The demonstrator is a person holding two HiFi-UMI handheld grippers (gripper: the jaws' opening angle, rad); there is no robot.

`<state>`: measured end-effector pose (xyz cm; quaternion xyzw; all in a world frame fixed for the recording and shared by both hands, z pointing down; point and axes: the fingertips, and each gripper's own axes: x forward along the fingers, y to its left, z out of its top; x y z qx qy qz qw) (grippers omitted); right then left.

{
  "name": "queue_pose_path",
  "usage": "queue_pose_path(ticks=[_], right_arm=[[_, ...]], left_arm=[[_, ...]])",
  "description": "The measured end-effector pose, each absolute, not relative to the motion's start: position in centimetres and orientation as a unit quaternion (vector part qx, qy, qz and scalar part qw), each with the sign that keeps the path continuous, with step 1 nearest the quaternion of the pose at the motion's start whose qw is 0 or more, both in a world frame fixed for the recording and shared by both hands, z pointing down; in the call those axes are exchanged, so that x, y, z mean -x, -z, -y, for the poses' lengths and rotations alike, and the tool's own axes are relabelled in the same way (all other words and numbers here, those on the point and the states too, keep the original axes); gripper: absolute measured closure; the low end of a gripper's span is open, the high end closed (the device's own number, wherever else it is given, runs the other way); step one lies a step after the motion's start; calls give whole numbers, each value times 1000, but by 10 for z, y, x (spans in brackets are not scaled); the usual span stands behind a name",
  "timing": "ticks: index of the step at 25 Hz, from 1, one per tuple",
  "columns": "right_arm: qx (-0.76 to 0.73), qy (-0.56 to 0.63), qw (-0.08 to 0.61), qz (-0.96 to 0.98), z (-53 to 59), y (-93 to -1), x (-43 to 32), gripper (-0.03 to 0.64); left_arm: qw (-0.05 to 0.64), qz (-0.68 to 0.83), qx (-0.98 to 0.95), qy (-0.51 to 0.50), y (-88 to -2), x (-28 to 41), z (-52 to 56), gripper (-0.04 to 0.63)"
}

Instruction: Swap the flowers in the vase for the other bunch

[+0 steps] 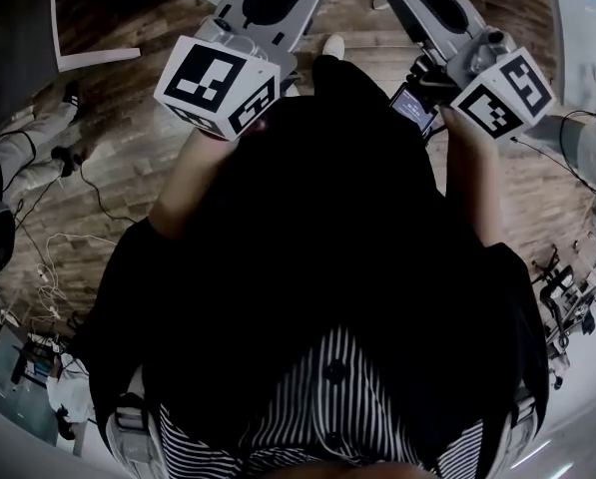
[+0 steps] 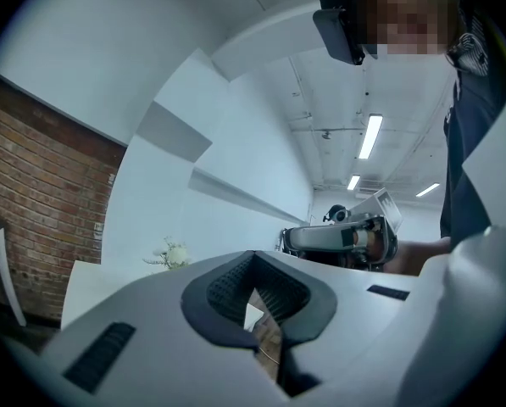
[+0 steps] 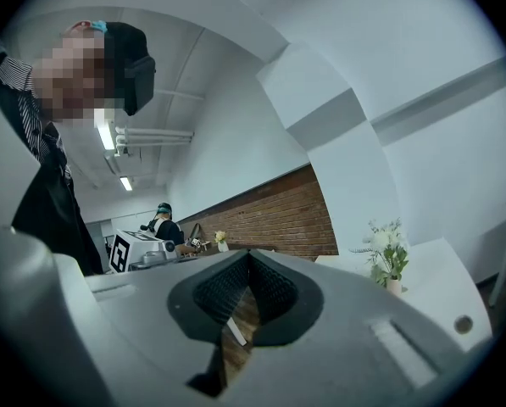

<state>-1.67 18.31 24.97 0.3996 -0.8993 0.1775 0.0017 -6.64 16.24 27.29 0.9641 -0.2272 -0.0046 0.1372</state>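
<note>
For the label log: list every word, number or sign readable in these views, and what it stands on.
No words or numbers can be read in any view.
Left marker cube, right marker cube: black-and-white square patterns only, no letters.
Small screen beside the right marker cube: lit, too small to read.

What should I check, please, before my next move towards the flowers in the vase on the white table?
1. The left gripper is empty, jaws together: ok.
2. The right gripper is empty, jaws together: ok.
3. The flowers stand upright in the vase on the white table: ok.
4. The vase is within reach: not ok, it seems well ahead.
5. The other bunch is located: cannot tell.
6. Jaws opened for a grasp: not ok.
</note>
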Motion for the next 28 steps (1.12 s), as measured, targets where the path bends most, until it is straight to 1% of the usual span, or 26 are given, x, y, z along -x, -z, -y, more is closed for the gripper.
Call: queue_pose_path(ticks=[5,9,16,23,28], right_arm=[[-385,-186,4,904,-151,-259,17,614],[-369,-189,0,910,-111,-263,11,614],[-343,-186,-1,921,-49,-247,-23,614],[-317,-202,1,927,6,-251,-67,614],[-300,-205,-13,931,40,-250,-81,614]], left_arm=[[132,231,-964,9,-273,64,-143,591],[131,249,-960,6,-276,57,-104,591],[130,282,-951,8,-260,27,-45,591],[131,288,-949,-17,-256,-15,-5,591],[143,301,-942,-32,-259,-25,17,591]])
